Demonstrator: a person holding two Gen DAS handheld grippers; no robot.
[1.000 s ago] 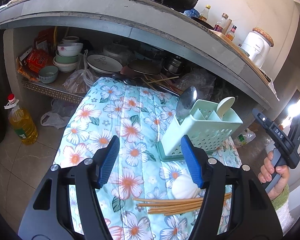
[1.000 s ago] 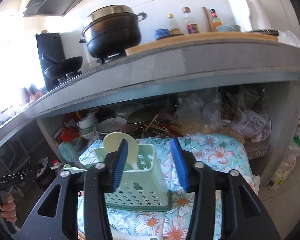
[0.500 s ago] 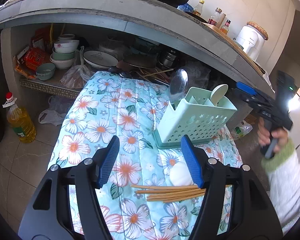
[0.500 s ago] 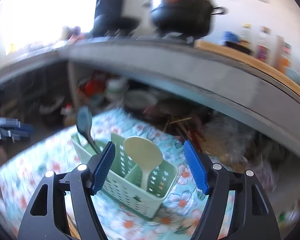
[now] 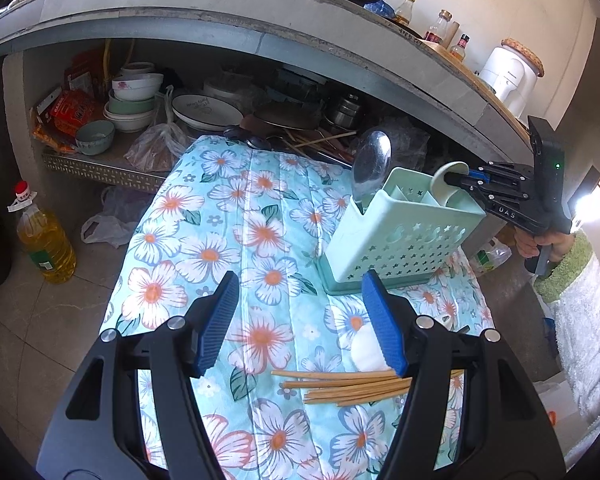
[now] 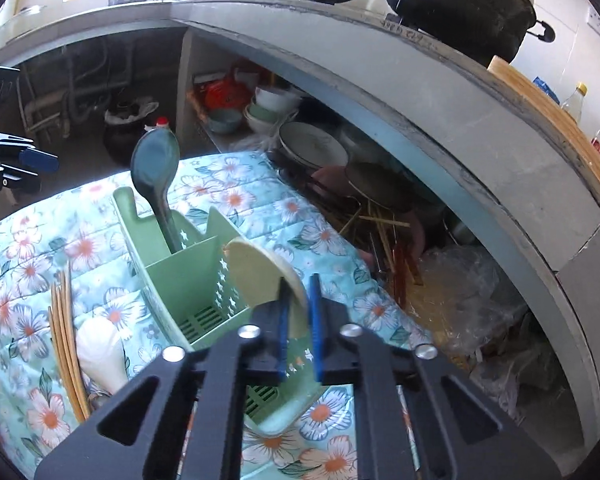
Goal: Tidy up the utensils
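Observation:
A mint green utensil holder [image 5: 400,236] [image 6: 188,280] stands on a floral cloth [image 5: 220,240]. A metal spoon [image 5: 370,164] [image 6: 156,172] stands in it. My right gripper [image 6: 298,312] [image 5: 458,180] is shut on the bowl of a cream plastic spoon [image 6: 260,276] [image 5: 448,184] that stands in the holder. My left gripper [image 5: 300,320] is open and empty, above the cloth in front of the holder. Wooden chopsticks [image 5: 352,386] [image 6: 64,340] and a white spoon [image 5: 366,350] [image 6: 100,356] lie on the cloth.
A concrete counter [image 5: 260,12] overhangs a shelf with bowls [image 5: 134,98], plates [image 5: 204,110] and loose chopsticks. An oil bottle [image 5: 46,240] stands on the floor at left. A black pot [image 6: 460,4] sits on the counter.
My right gripper has swung in over the holder and shut on the cream spoon's bowl. The left gripper has hardly moved.

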